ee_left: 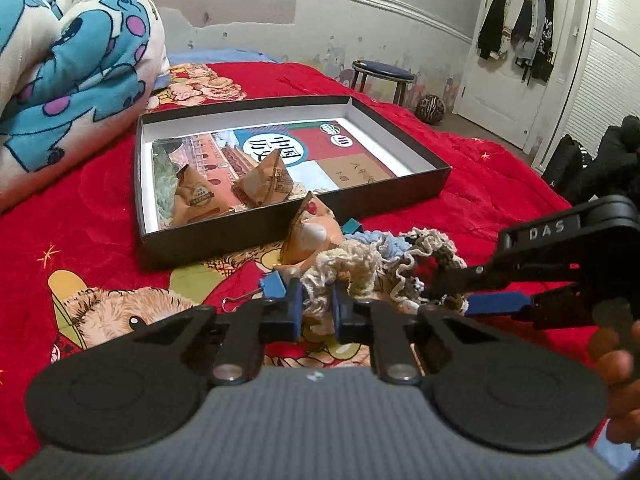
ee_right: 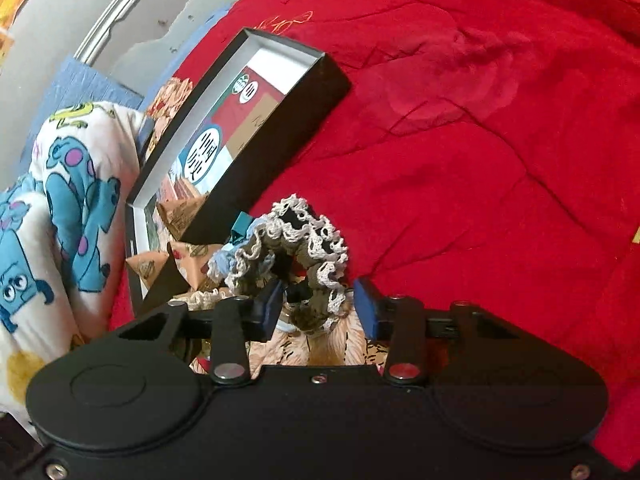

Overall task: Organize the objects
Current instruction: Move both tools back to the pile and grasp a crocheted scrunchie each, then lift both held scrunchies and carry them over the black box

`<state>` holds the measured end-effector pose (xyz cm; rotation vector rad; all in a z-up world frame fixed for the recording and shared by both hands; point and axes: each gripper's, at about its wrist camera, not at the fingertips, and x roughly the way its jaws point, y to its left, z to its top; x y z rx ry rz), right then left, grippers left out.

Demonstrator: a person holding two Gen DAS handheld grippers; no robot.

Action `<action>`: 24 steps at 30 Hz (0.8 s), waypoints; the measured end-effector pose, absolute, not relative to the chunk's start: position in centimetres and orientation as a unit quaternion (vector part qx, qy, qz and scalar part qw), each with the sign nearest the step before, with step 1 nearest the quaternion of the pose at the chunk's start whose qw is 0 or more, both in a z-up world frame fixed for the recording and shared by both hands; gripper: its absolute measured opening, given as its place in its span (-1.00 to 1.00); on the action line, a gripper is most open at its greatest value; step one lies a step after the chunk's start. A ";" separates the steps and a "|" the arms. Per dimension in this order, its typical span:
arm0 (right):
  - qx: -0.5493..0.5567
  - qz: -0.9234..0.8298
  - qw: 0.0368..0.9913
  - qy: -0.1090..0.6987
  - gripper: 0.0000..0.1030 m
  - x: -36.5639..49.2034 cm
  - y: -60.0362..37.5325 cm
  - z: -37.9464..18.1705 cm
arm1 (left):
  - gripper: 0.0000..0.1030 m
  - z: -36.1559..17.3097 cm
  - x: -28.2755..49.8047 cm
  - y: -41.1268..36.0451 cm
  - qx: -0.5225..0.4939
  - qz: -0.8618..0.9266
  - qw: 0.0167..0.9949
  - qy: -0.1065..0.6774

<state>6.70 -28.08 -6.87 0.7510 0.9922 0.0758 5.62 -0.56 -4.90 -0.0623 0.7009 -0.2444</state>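
Note:
A shallow black box (ee_left: 280, 216) lies on the red bed cover and holds a book and two brown pyramid packets (ee_left: 262, 182). A third packet (ee_left: 310, 232) lies just outside its near wall. Several crocheted scrunchies are piled in front. My left gripper (ee_left: 316, 304) has its blue pads around a cream scrunchie (ee_left: 340, 268). My right gripper (ee_right: 316, 308) is open around a grey-and-white scrunchie (ee_right: 304, 248), which stands between its pads; it also shows in the left wrist view (ee_left: 460, 292). A blue binder clip (ee_left: 272, 282) lies by the left pad.
A rolled cartoon blanket (ee_left: 72, 64) fills the left side of the bed. A second teal clip (ee_right: 240, 228) lies near the box wall. A stool (ee_left: 382, 76), a ball and a door with hung clothes stand beyond the bed.

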 end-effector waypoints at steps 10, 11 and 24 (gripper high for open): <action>0.342 0.036 0.822 0.454 -0.76 6.7 -27.9 -6.5 | -0.69 -4.3 5.5 -0.4 -0.036 -0.115 0.937 0.327; 0.341 0.037 0.823 0.453 -0.76 6.7 -27.9 -6.4 | -0.70 -4.3 5.5 -0.4 -0.037 -0.115 0.938 0.325; 0.331 0.055 0.853 0.400 -0.78 5.8 -28.1 -4.3 | -0.81 -3.8 5.3 -0.3 -0.042 -0.122 0.941 0.312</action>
